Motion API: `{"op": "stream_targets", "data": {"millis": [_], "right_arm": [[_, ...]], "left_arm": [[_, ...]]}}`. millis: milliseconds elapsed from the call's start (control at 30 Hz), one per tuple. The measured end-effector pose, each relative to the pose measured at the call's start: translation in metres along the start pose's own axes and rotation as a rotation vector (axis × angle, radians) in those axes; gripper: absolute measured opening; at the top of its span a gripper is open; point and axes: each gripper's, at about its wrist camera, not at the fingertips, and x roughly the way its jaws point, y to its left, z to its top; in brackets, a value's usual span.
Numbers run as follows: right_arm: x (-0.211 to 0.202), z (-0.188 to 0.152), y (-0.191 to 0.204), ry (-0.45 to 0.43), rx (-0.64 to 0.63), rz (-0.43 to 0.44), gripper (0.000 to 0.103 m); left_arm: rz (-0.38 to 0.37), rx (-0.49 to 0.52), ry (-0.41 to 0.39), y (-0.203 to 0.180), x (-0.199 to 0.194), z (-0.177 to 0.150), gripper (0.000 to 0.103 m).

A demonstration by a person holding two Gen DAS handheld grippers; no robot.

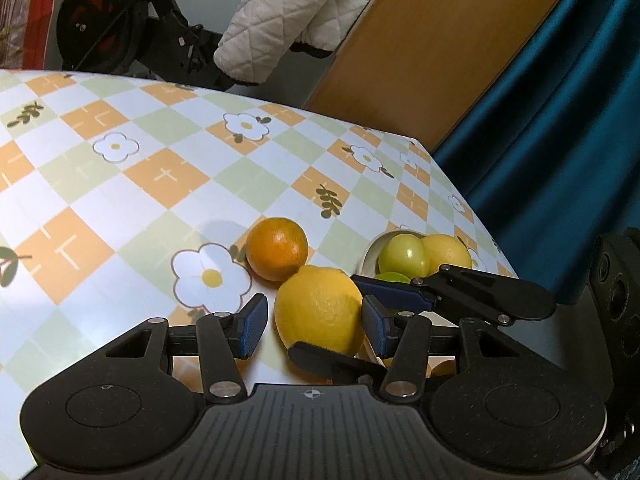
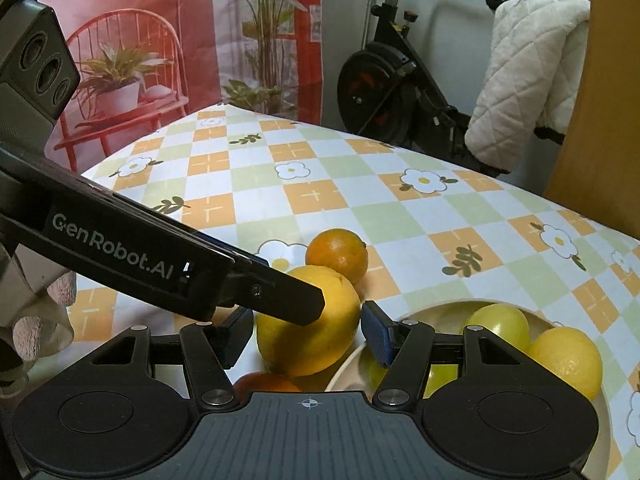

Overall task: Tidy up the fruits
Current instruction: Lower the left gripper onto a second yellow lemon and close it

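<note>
A large yellow lemon [image 1: 320, 312] [image 2: 308, 320] lies on the checked tablecloth, touching an orange [image 1: 276, 248] [image 2: 336, 254] behind it. My left gripper [image 1: 316, 320] [image 2: 292, 282] straddles the lemon. Its right pad meets the peel, and a sliver of table shows at its left pad. My right gripper [image 2: 308, 336] [image 1: 324, 316] comes in crosswise from the right, one finger behind the lemon and one in front, both against the fruit. Just right of the lemon a pale bowl [image 1: 370, 248] [image 2: 440, 306] holds green fruits [image 1: 404, 256] [image 2: 500, 322] and a second lemon [image 1: 448, 252] [image 2: 568, 360].
Another orange [image 2: 264, 384] peeks out under the right gripper's body. A gloved hand [image 2: 60, 292] grips the left tool. The table's right edge [image 1: 460, 184] drops off beside a blue curtain. An exercise bike [image 2: 380, 80] draped with a quilted cloth stands beyond the far edge.
</note>
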Motion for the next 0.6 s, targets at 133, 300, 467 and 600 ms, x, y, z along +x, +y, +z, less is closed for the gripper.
{"op": "stream_targets", "data": {"millis": [133,300,467,600], "right_arm": [[0.000,-0.001,0.000,-0.006,0.000,-0.005,0.054],[-0.001,-0.001,0.000,-0.014,0.004,-0.007,0.052],[-0.005,-0.001,0.000,-0.028,0.020,0.000,0.052],[-0.012,0.001,0.001,-0.059,0.015,0.002,0.052]], "left_arm": [[-0.015,-0.024,-0.002,0.002,0.003,-0.002,0.056],[-0.011,-0.001,0.012,-0.003,0.003,-0.003,0.053],[0.002,0.011,0.009,-0.006,-0.002,-0.002,0.053],[0.015,0.021,-0.014,-0.011,-0.011,0.000,0.052]]}}
